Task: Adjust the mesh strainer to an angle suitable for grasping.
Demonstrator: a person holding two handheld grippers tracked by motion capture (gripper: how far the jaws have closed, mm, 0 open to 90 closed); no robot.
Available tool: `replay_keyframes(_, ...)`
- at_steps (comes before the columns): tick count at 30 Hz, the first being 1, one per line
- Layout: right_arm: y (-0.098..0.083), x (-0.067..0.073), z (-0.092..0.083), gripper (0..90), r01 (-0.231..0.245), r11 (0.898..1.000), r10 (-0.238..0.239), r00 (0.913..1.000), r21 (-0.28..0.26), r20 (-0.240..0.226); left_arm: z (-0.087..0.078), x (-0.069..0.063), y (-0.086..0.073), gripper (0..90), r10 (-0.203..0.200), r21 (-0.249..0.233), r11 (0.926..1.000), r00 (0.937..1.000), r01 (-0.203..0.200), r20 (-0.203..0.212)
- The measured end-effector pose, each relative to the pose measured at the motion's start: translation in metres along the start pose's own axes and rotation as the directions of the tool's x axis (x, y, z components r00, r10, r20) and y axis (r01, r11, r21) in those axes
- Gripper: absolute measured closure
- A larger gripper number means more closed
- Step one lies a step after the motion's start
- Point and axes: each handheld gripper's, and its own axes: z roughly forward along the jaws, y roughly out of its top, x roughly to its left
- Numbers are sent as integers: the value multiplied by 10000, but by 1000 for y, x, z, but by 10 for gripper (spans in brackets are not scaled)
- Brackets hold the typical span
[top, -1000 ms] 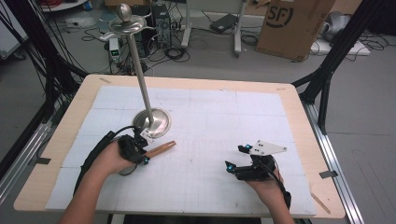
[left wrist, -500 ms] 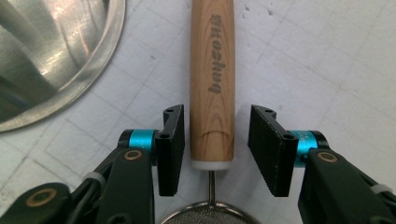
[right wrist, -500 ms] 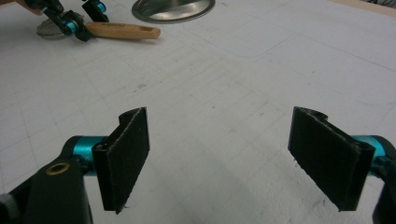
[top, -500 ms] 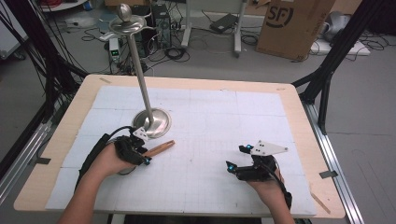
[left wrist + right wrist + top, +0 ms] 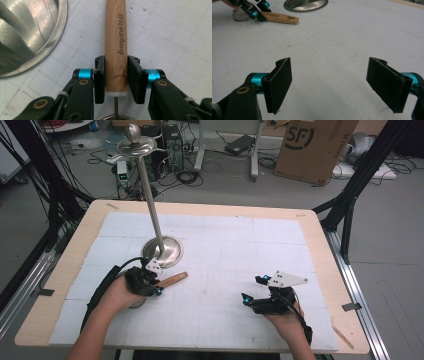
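While the right gripper [image 5: 329, 85] waits with jaws apart, the left gripper [image 5: 116, 77] has just closed on the wooden handle [image 5: 115, 45] (lying beside the steel stand base [image 5: 162, 251]); lifting remains.

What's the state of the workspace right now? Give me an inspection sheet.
Surface: white gridded mat on a wooden table.
Job's things: wooden handle lying flat beside the round base of the metal stand; a thin metal wire runs from its near end.
Clutter: nothing seen.
Grippers: left gripper has just been closing, pads on the handle; right gripper open, empty, low over the mat.
Cables: black cable loops along the left forearm; loose cables on the floor.
Surroundings: cardboard box, black frame legs.
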Motion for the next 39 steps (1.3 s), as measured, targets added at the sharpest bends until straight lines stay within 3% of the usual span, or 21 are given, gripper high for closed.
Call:
replay_keyframes(11, -1, -2, 0, 196, -35, 10000, 35, 10000, 36, 19, -1, 2, -3, 703, -61, -167, 9998, 9997, 65, 251)
replay_keyframes(15, -2, -2, -1, 196, -19, 10000, 19, 10000, 27, 42, -4, 3, -7, 701, 43, -82, 10000, 9984, -39, 572)
replay_keyframes(28, -2, -1, -1, 196, -72, 10000, 72, 10000, 36, 27, -9, 6, -12, 655, 54, 358, 9993, 9977, -79, 680)
replay_keyframes(34, -2, 0, 1, 196, 2, 10000, -2, 10000, 91, -6, -9, 4, -12, 665, 318, 462, 9983, 9978, -345, 580)
replay_keyframes(39, -1, 1, 1, 196, 25, 10000, -25, 10000, 87, -26, -7, -3, -6, 666, 579, 797, 9951, 9982, -591, 175)
